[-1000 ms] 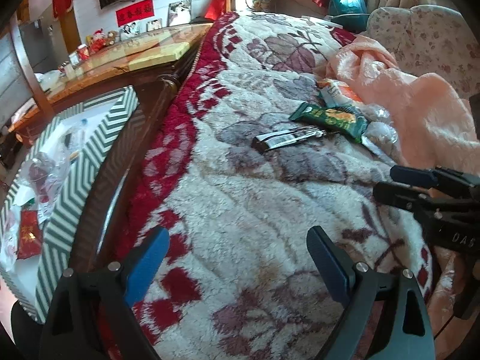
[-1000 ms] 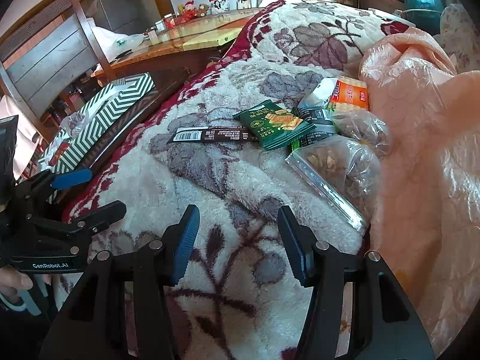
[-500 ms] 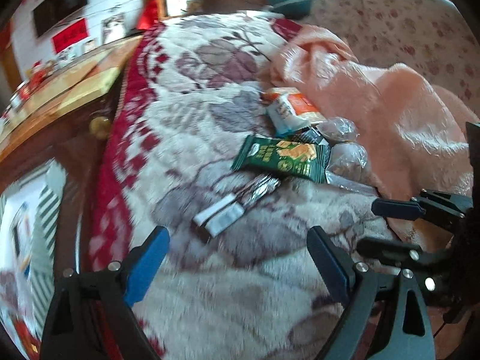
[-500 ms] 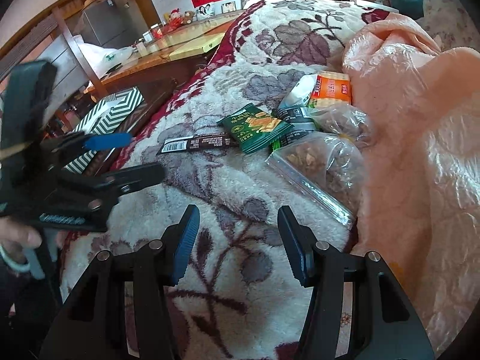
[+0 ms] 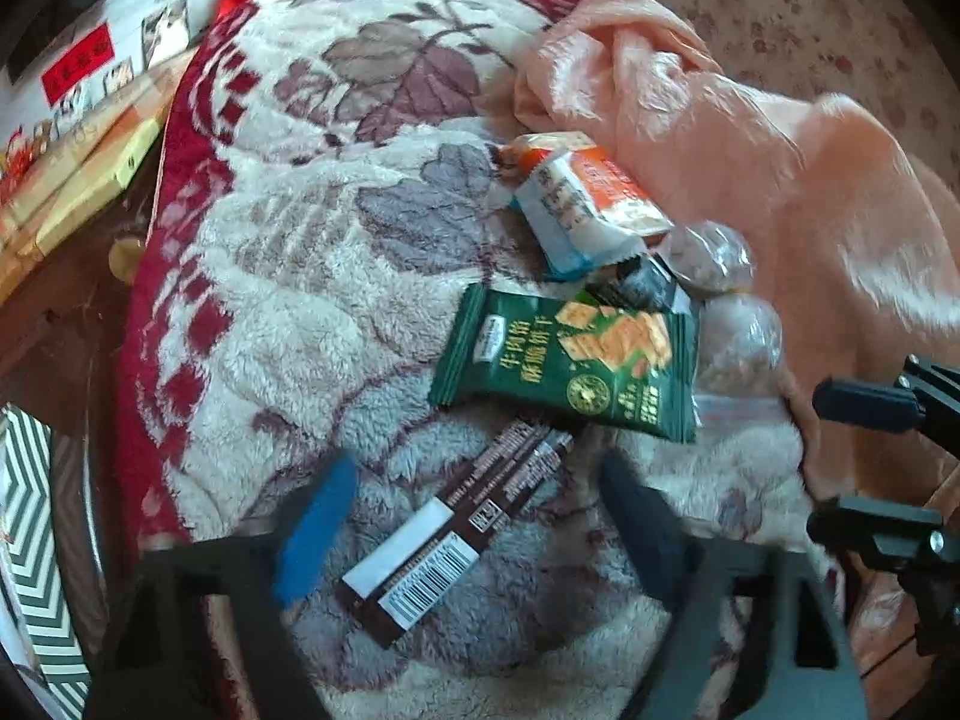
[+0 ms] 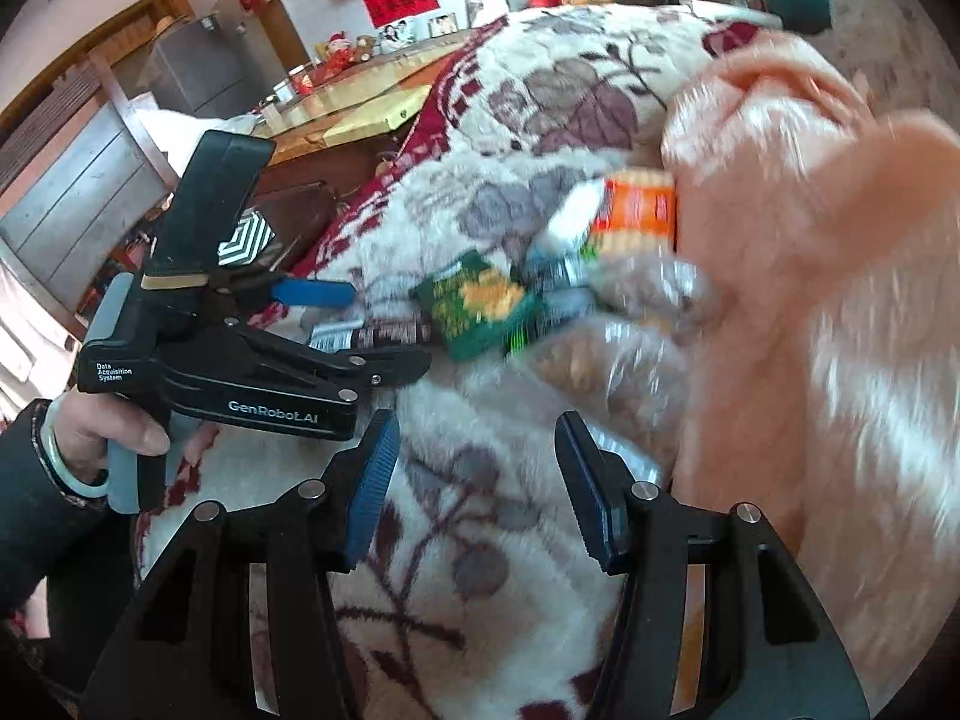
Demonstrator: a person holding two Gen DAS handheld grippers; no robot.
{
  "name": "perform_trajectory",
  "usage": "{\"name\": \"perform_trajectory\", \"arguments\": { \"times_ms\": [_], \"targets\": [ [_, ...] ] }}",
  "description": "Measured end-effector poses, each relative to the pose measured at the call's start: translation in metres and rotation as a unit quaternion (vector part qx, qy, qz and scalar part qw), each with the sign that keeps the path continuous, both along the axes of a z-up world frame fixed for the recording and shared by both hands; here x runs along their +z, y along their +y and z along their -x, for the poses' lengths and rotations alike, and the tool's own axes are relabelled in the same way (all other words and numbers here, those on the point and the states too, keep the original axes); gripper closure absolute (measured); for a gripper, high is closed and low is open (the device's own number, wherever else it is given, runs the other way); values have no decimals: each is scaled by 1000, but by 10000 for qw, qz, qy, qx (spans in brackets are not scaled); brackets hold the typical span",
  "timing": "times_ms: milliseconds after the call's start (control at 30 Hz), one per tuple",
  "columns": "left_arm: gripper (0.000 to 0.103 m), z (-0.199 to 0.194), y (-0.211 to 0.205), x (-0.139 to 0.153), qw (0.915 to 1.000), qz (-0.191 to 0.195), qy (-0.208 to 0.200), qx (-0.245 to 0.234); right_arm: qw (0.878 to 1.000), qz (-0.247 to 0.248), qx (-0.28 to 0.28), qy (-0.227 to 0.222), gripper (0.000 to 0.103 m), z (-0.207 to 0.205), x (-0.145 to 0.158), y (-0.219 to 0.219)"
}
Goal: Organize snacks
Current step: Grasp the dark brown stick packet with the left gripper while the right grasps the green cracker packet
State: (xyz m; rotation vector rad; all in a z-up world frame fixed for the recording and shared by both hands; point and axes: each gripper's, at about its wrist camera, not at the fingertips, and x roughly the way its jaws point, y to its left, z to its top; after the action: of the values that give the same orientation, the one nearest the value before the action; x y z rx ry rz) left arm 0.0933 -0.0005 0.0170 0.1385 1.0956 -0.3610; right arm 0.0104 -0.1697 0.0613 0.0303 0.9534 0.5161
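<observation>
Looking along the left gripper (image 5: 474, 516) in the left wrist view: its two fingers are blurred with motion and its jaws are closing. The dark brown snack bar (image 5: 456, 537) lies on the floral fleece blanket (image 5: 288, 324) between the fingers; the pads do not press on it, with a gap on each side. The bar's barcode end is nearest the camera, and its far end reaches up to the green cracker packet (image 5: 570, 363). Beyond that packet lies a white and orange packet (image 5: 591, 204), and to the right of both sit clear bags of nuts (image 5: 741, 342), partly under the edge of a peach blanket (image 5: 750, 138). The fingertips of the right gripper (image 5: 864, 462) enter at the right edge. A green-and-white striped box (image 5: 27, 552) shows at the lower left, off the blanket.

In the right wrist view, the right gripper (image 6: 477, 480) hovers over bare fleece blanket (image 6: 480, 540), its jaws apart with nothing between them. At left, a hand (image 6: 114, 432) in a dark sleeve holds the left gripper (image 6: 384, 330), whose fingers reach down on either side of the snack bar (image 6: 372, 330). The green cracker packet (image 6: 474, 303), the orange packet (image 6: 636, 213) and the nut bags (image 6: 606, 360) are blurred but sit clustered beside the peach blanket (image 6: 840, 276).
</observation>
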Motion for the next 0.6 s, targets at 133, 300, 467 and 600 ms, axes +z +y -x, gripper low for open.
{"name": "perform_trajectory", "arguments": {
  "times_ms": [133,300,467,600],
  "targets": [
    [55,-1,8,-1,9999,59,23,104,9999,83,108,-64,49,-17,9,5],
    [68,12,16,2,9999,13,-116,70,9998,86,183,27,49,-31,11,12],
    [77,29,32,8,9994,76,-222,241,9977,376,554,70,49,-45,7,40],
    [78,37,37,10,9993,64,-226,299,9958,574,703,121,49,-60,2,63]
  ]
}}
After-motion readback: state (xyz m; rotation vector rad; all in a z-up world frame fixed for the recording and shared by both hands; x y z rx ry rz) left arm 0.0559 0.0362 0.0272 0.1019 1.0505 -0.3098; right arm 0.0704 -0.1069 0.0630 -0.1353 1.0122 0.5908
